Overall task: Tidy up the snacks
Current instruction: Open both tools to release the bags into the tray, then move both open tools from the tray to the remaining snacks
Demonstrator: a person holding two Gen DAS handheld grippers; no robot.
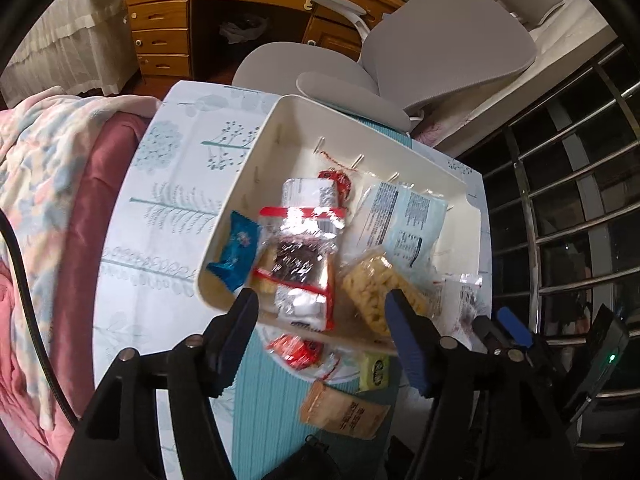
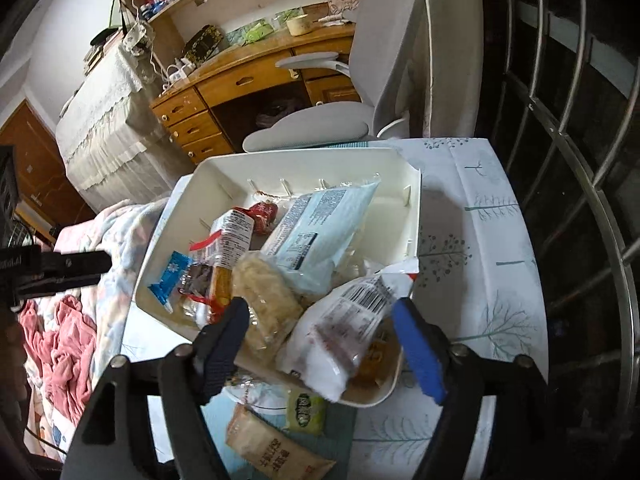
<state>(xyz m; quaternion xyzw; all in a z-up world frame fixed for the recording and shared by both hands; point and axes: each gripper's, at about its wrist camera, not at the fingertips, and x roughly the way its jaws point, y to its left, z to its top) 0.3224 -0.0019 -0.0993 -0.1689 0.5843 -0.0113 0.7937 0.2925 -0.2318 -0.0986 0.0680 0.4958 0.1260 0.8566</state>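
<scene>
The right gripper (image 2: pixel 320 344) and left gripper (image 1: pixel 322 326) both hang open and empty over the white box (image 2: pixel 414 216) of snacks; a white packet (image 2: pixel 348 328) leans over the box's near rim and may slide onto the worktop (image 2: pixel 492 280)

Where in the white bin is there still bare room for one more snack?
The white bin is bare along its far wall and far-left corner, beyond the red packet and the pale blue bag. The near half is crowded; a white pouch overhangs the near rim.
</scene>
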